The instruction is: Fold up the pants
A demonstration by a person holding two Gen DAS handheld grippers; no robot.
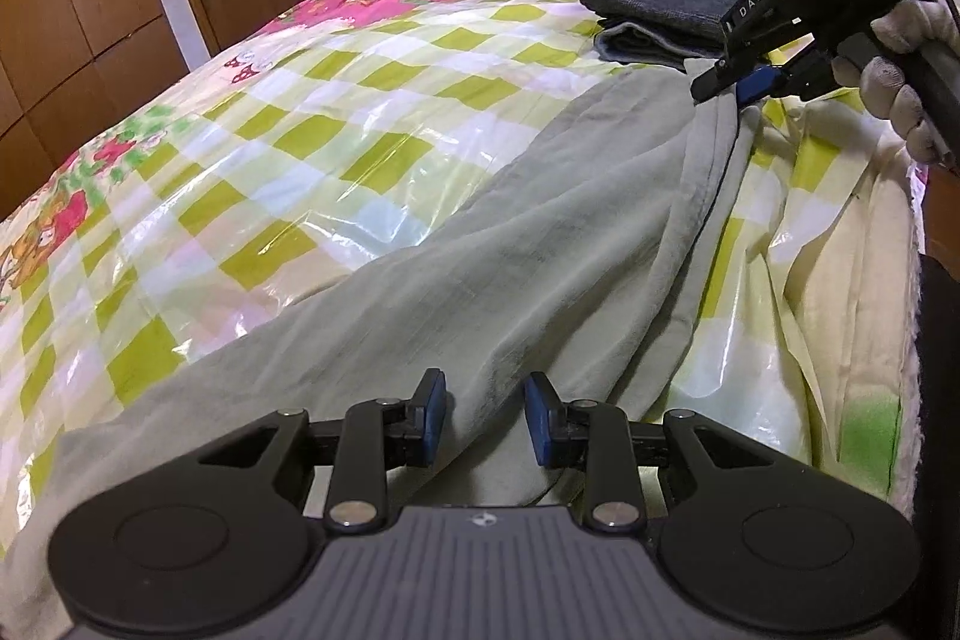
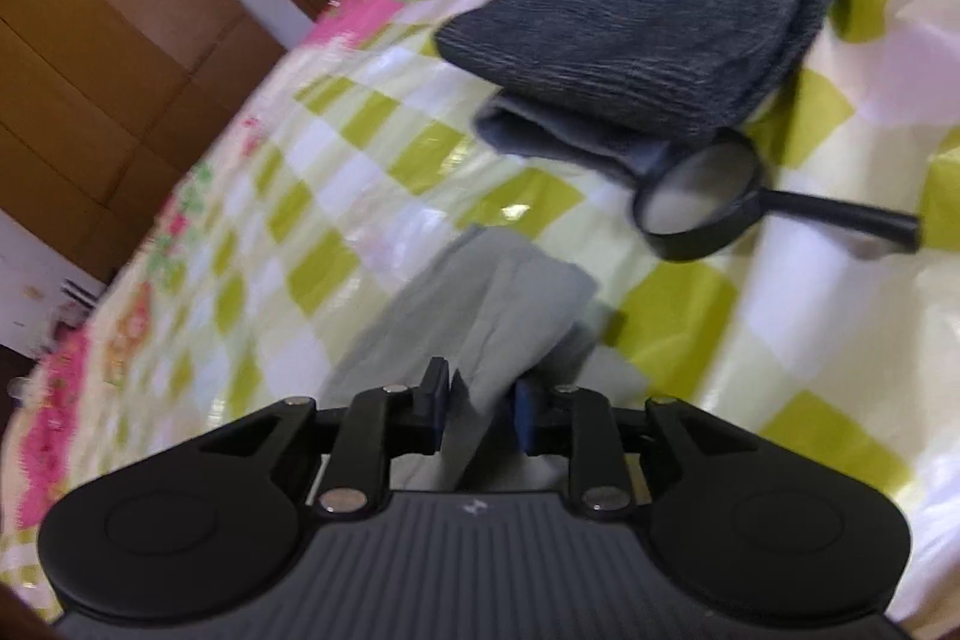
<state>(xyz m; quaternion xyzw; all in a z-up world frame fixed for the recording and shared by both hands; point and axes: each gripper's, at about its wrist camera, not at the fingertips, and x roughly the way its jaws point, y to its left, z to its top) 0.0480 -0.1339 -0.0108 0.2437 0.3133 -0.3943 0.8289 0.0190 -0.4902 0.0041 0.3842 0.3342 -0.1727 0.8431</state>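
Grey pants (image 1: 540, 244): soft, light, limp; grip at hems. Left gripper (image 1: 486, 415) fingers clamped on a fabric ridge. Right gripper (image 2: 477, 415) fingers parted, cloth loose between.

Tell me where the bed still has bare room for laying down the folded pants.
Free: the wide checked bedspread left of the grey-green soft pants, toward the wooden wardrobe. Crowded: the far right, where the dark grey folded garment, the black round magnifying glass and the right gripper sit close together.
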